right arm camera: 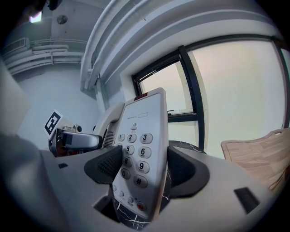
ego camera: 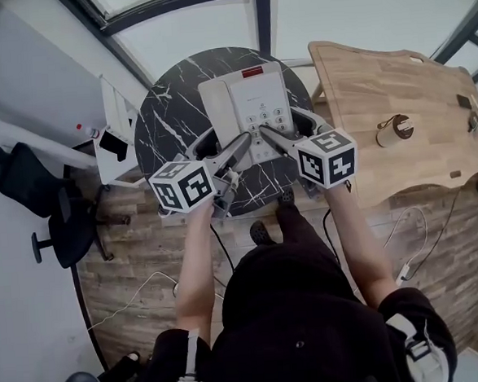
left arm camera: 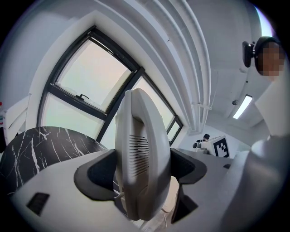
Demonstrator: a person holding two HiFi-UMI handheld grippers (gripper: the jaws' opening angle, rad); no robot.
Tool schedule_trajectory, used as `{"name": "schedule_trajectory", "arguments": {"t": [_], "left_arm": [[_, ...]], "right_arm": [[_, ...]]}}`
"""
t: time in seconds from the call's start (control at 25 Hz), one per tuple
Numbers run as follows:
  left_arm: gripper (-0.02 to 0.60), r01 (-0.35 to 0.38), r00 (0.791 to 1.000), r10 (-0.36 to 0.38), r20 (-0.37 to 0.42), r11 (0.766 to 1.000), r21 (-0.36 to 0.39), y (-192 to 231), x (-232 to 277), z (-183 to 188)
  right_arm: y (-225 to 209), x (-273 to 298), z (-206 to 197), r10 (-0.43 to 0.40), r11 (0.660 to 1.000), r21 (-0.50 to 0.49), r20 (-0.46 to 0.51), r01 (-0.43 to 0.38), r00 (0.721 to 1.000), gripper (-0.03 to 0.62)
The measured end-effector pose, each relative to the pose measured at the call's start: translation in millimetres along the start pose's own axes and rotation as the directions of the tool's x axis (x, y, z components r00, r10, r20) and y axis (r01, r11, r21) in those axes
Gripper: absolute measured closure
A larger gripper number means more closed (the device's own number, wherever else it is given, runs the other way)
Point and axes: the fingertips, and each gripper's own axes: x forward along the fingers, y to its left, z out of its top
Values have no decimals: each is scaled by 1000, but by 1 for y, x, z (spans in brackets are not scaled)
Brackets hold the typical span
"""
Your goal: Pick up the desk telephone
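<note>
The white desk telephone (ego camera: 245, 102) is over the round black marble table (ego camera: 165, 122), its near edge between both grippers. My left gripper (ego camera: 240, 143) is shut on the handset side. In the left gripper view the handset (left arm camera: 142, 149) fills the gap between the dark pads (left arm camera: 102, 174). My right gripper (ego camera: 268, 133) is shut on the keypad side. In the right gripper view the keypad body (right arm camera: 142, 149) sits clamped in my right gripper (right arm camera: 144, 171) and rises toward the window. Whether the phone's far end touches the table is hidden.
A wooden desk (ego camera: 395, 85) with a small round object (ego camera: 395, 128) adjoins the table on the right. At the left stand a white shelf unit (ego camera: 112, 130) and a black office chair (ego camera: 53, 215). Cables lie on the wood floor (ego camera: 139, 283).
</note>
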Motion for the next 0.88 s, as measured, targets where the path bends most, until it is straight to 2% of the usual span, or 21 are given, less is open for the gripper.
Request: {"name": "schedule_trajectory", "arguments": {"t": [0.32, 0.88], "left_arm": [[196, 7, 1000, -8, 4, 999, 42, -6, -12, 9], [196, 19, 1000, -18, -11, 997, 68, -4, -17, 13]], "right_arm": [[12, -5, 7, -2, 1000, 4, 43, 2, 999, 269], [19, -3, 10, -18, 1000, 0, 42, 18, 999, 269]]}}
